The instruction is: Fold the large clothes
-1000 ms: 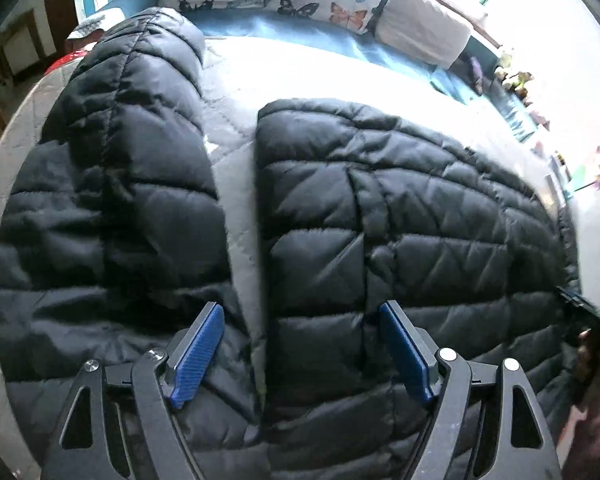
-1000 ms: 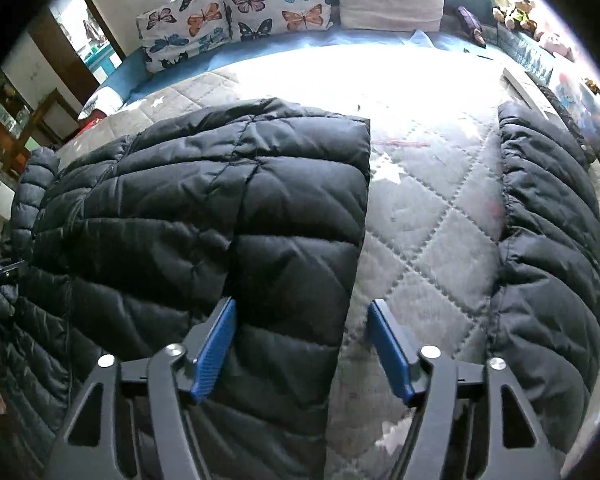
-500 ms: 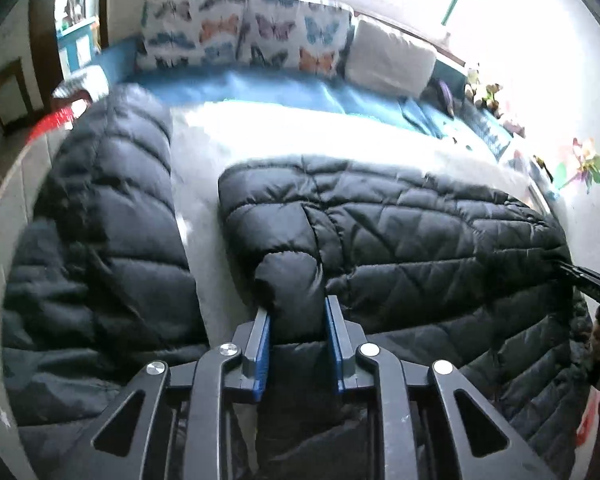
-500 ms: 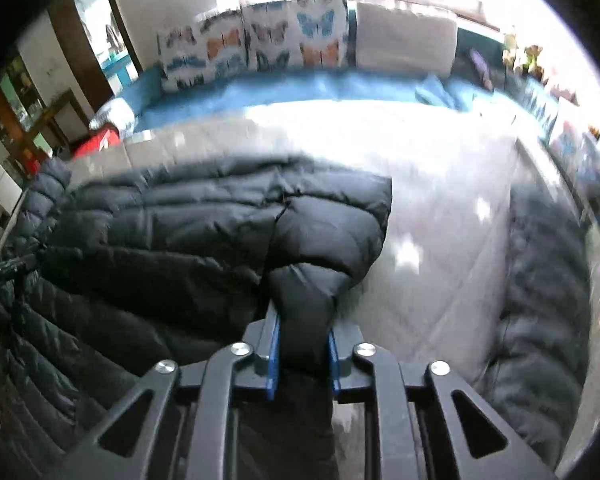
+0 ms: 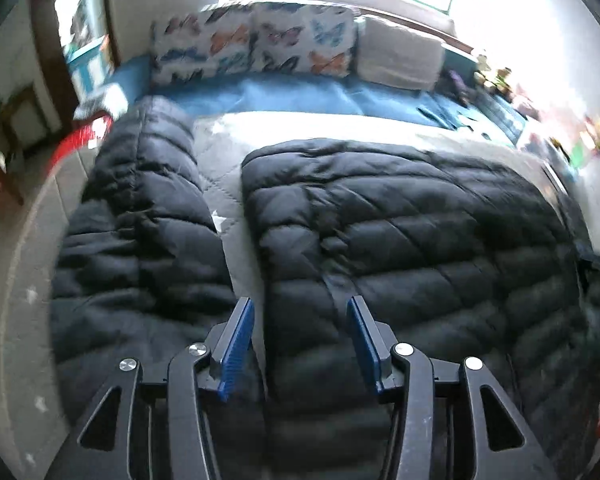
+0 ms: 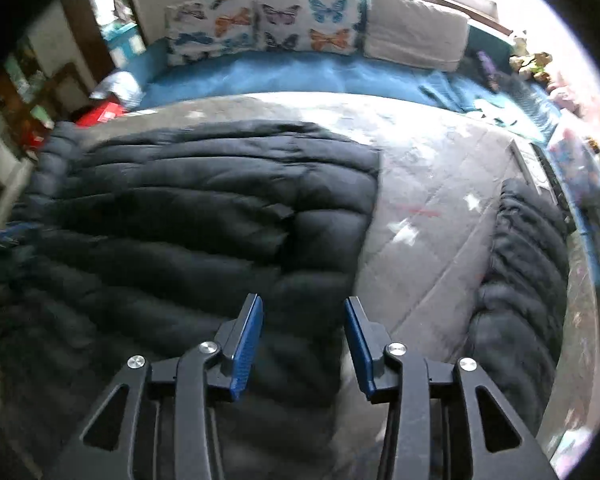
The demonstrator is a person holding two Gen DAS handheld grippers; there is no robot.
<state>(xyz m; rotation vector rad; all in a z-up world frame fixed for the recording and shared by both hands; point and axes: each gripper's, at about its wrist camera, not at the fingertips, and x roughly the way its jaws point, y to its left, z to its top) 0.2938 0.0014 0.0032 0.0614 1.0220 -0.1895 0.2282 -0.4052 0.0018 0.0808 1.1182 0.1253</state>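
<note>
A black quilted puffer jacket (image 5: 400,232) lies spread on a grey quilted bedcover (image 5: 230,184). In the left wrist view its body fills the middle and right, and one sleeve (image 5: 140,216) lies apart on the left. My left gripper (image 5: 300,320) hovers over the body's left edge. Its jaws are opening, and the fabric lies slack below them with the pads off it. In the right wrist view the body (image 6: 204,208) is on the left and the other sleeve (image 6: 524,264) on the right. My right gripper (image 6: 304,320) hangs over the body's right edge, jaws opening, gripping nothing.
Butterfly-print pillows (image 6: 268,20) and a plain white cushion (image 6: 416,28) line the far end on a blue sheet (image 6: 284,76). A red object (image 6: 100,114) sits off the bed's left corner. Toys and clutter (image 6: 580,168) run along the right side.
Half a second ago both grippers were shut, each pinching up a fold of the jacket. Now both have parted, the folds have dropped flat, and both hands sit higher.
</note>
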